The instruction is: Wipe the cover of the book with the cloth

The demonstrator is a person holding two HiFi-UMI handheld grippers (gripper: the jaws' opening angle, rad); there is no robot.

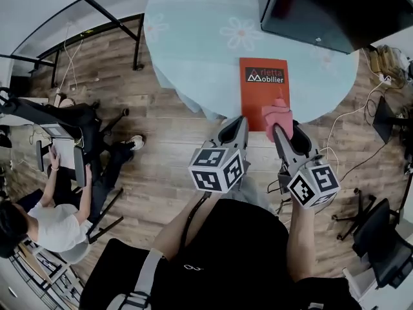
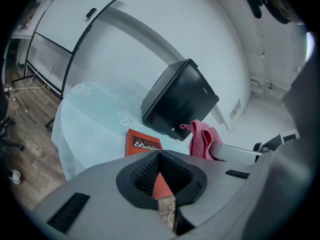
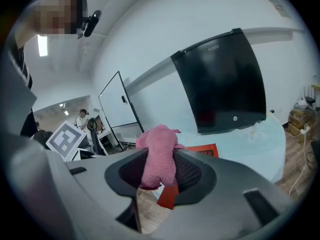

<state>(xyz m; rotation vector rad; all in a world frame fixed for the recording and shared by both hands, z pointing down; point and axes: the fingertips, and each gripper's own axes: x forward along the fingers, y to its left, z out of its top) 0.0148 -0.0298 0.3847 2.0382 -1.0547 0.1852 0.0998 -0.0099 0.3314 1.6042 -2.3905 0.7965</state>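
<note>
Jaws, right: the right gripper (image 1: 279, 130) is clamped on a pink cloth, which bunches out past the tips.
Jaws, left: the left gripper (image 1: 233, 128) is closed with nothing between its jaws. It sits just beside the right one, near the book's near left corner.
Surface: a round top under a pale blue cover (image 1: 193, 50), and it looks smooth enough for things to slide on.
Black box: a dark, screen-like box (image 1: 316, 8) stands at the far right of the surface, beyond the book.
Book: an orange book (image 1: 262, 89) lies flat with its cover up at the near edge of the surface. Its near end seems to reach the rim.
Cloth: the cloth (image 3: 159, 149) hangs over the book's near right corner. Whether it touches the cover cannot be told.
Book, handling: probably thin, light, stiff and glossy, so a firm wipe could push it along or off the edge.
Cloth, handling: soft, limp and light. It folds under pressure, so the gathered grip it already has suits it.
Hold: press the closed left jaws on the near left corner of the book to pin it, and wipe away from the rim.
</note>
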